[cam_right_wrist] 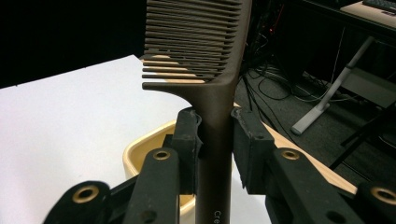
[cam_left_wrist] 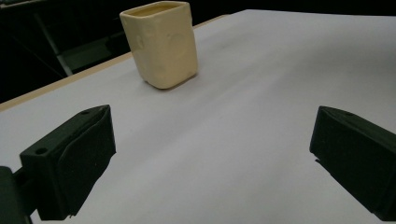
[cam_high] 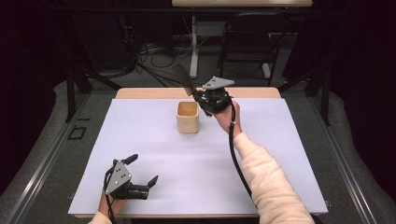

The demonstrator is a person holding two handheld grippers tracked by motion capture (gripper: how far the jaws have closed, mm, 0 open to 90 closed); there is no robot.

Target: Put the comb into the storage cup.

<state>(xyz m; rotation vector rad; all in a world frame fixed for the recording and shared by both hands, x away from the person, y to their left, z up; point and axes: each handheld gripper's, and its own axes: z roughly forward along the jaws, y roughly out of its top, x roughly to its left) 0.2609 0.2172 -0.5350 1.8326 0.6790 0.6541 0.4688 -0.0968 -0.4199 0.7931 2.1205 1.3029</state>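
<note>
Brown plastic, I judge: from the high view my right gripper (cam_high: 201, 99) lifts the comb (cam_high: 183, 78) above the cream cup (cam_high: 188, 117). My left gripper (cam_left_wrist: 212, 154) idles, jaws apart. The right gripper view shows pads clamping the comb's handle (cam_right_wrist: 215, 140): light, stiff, probably slippery.

- The white table (cam_high: 154, 186) lies bare between the left gripper (cam_high: 142, 170) and the cream cup (cam_high: 188, 117); a gripper could pass there freely
- 1 obstacle stands mid-table: the cup; the comb (cam_right_wrist: 205, 74), clamped in the right gripper (cam_high: 198, 95), hangs just above its far rim, crowding the opening
</note>
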